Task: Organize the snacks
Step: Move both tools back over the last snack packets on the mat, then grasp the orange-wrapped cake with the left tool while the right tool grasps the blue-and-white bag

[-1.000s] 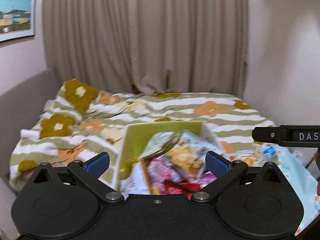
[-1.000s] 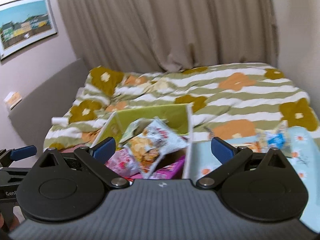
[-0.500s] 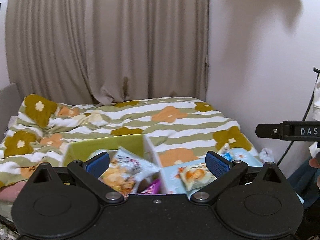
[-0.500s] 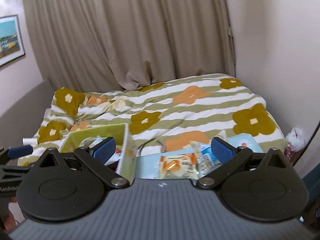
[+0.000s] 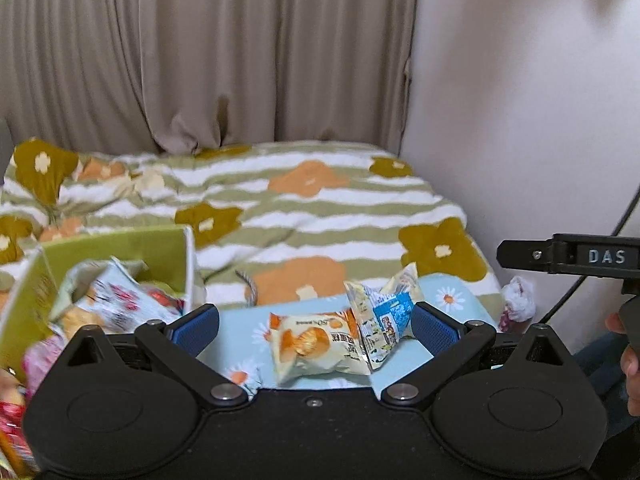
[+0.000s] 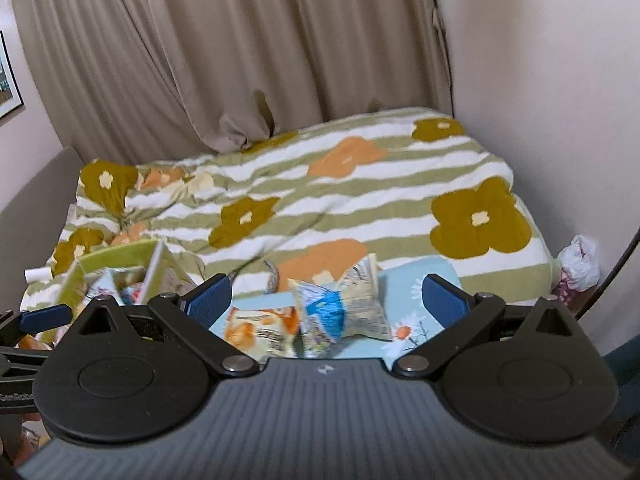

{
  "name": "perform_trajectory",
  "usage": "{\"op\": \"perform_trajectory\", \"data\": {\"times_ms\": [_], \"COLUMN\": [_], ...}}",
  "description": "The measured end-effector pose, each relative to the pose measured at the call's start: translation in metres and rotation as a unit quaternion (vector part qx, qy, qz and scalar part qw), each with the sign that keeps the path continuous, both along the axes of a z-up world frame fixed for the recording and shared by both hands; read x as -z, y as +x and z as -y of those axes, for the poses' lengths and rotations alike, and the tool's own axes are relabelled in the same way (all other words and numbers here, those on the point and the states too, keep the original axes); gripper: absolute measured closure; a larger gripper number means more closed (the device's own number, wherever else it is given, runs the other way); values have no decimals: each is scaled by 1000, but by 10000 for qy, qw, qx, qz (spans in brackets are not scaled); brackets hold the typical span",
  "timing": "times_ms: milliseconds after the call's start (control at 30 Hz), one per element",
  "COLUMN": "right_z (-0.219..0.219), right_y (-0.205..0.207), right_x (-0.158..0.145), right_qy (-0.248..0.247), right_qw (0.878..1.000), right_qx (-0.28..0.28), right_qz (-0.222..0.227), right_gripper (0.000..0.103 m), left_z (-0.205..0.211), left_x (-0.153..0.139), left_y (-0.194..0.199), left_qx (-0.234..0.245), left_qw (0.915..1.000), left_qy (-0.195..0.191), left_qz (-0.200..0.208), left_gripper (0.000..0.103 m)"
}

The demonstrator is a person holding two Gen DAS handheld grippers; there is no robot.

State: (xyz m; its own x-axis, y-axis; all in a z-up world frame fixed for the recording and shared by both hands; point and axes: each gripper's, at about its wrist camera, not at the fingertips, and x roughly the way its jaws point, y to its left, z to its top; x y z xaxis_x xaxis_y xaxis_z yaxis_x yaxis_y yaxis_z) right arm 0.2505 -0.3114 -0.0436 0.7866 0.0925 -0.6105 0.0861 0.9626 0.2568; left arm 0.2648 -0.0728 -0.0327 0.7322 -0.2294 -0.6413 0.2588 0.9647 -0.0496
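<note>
Two snack packets lie side by side on a light blue daisy-print surface (image 5: 452,296): a cream and orange packet (image 5: 312,344) and a blue and white packet (image 5: 384,312). My left gripper (image 5: 314,328) is open just short of them, its blue fingers either side and nothing gripped. The right wrist view shows the same orange packet (image 6: 260,328) and blue packet (image 6: 332,308) before my open right gripper (image 6: 326,298). A green box (image 5: 120,248) holding several snack bags stands to the left, also visible as the green box (image 6: 116,256).
A bed with a striped, flowered blanket (image 5: 320,208) fills the area beyond, backed by a beige curtain (image 5: 200,60). A pale wall (image 5: 520,120) closes the right side, with a white plastic bag (image 6: 580,260) and a dark cable at its foot.
Both views have swung right, from the green box of snacks to the two packets on the light blue surface. Both grippers have stayed open.
</note>
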Motion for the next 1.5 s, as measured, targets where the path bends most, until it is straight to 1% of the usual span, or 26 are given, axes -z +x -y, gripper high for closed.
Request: {"op": "perform_trajectory", "data": {"times_ms": [133, 267, 467, 567, 667, 800, 867, 967, 1067, 1200, 1400, 1500], "right_z": [24, 38, 46, 47, 47, 46, 45, 42, 41, 40, 36, 34], "right_y": [32, 63, 108, 124, 134, 146, 151, 157, 161, 165, 169, 170], "right_x": [24, 50, 91, 109, 122, 134, 139, 145, 151, 156, 161, 161], "right_qy": [217, 325, 511, 612, 669, 744, 769, 795, 826, 837, 906, 893], "right_qw": [9991, 9966, 9896, 9855, 9823, 9785, 9765, 9736, 9718, 9695, 9656, 9642], "right_qx": [-275, -614, -1056, -1240, -1366, -1524, -1620, -1737, -1784, -1851, -1997, -2056], "right_qz": [-218, -435, -831, -985, -1091, -1171, -1195, -1249, -1304, -1370, -1398, -1415], "right_gripper": [0, 0, 0, 0, 0, 0, 0, 0, 0, 0, 0, 0], "left_z": [21, 30, 37, 39, 40, 41, 40, 37, 36, 34, 35, 32], "left_x": [28, 59, 102, 117, 130, 143, 149, 156, 161, 161, 157, 155], "left_y": [29, 59, 93, 105, 114, 124, 128, 131, 131, 130, 127, 124], "left_qx": [-321, -585, -872, -959, -1038, -1091, -1117, -1133, -1135, -1104, -1086, -1137], "left_qw": [9990, 9962, 9902, 9872, 9846, 9813, 9790, 9762, 9748, 9742, 9754, 9750], "left_qy": [95, 99, 57, 40, 103, 205, 192, 6, -136, -397, -422, -434], "left_qz": [-289, -644, -1085, -1272, -1400, -1572, -1692, -1849, -1914, -1930, -1872, -1860], "left_gripper": [0, 0, 0, 0, 0, 0, 0, 0, 0, 10, 17, 18]}}
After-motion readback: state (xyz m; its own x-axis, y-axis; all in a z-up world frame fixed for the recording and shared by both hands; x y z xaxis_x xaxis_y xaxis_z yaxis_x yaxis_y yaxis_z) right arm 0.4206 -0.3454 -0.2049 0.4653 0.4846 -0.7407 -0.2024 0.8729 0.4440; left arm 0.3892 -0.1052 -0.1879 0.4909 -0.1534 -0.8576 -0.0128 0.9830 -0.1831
